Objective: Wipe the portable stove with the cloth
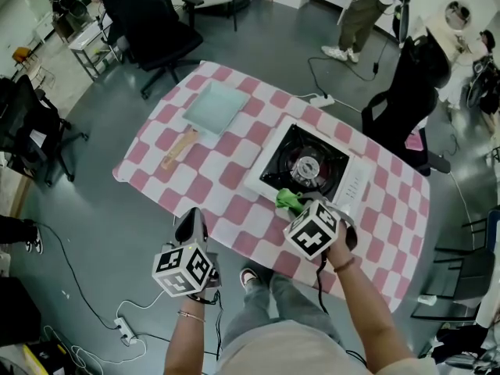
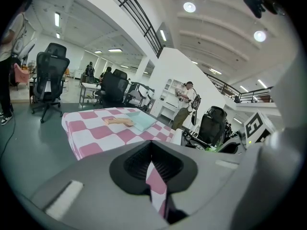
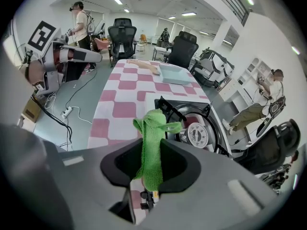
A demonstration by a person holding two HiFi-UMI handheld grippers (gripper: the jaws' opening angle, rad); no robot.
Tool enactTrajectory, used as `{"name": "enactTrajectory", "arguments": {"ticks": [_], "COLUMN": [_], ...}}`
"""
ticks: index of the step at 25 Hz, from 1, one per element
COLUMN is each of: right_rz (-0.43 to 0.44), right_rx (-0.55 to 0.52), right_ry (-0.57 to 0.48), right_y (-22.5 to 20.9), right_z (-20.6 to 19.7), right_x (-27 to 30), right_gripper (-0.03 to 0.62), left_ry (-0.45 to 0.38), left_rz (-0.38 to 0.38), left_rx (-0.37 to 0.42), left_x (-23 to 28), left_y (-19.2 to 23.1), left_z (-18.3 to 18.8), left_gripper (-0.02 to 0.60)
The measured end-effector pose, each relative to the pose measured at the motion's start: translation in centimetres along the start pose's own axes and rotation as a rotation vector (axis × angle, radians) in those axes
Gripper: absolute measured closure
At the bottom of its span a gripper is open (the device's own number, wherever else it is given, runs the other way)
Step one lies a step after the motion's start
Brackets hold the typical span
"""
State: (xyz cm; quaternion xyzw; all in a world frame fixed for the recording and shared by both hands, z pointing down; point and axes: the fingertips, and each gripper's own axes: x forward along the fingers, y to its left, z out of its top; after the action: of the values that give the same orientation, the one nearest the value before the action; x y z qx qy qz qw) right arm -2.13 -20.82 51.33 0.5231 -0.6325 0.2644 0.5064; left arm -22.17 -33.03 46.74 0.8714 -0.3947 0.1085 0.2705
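The portable stove, white with a black top and a round burner, sits on the right half of the pink-checked table. My right gripper is shut on a green cloth at the stove's near left corner. In the right gripper view the cloth stands up from between the jaws of the right gripper, just short of the stove. My left gripper hangs off the table's near edge. In its own view the left gripper has its jaws together with nothing held.
A pale blue square pan with a wooden handle lies at the table's far left. Black office chairs stand around the table. A power strip and cables lie on the floor. A person stands at the back.
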Motion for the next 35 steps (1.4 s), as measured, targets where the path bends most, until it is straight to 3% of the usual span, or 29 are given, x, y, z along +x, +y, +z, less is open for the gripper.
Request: {"name": "enactTrajectory", "arguments": {"ticks": [35], "right_rz": [-0.011], "right_rx": [0.084], "right_ry": [0.016], "right_y": [-1.0], "right_z": [-7.8], "right_x": [-2.5], "right_gripper": [0.494], "left_ry": [0.022], "left_rz": [-0.081], "left_rx": [0.044], "left_x": [0.2], "left_y": [-7.0], "left_z": [-2.2], "left_gripper": [0.581]}}
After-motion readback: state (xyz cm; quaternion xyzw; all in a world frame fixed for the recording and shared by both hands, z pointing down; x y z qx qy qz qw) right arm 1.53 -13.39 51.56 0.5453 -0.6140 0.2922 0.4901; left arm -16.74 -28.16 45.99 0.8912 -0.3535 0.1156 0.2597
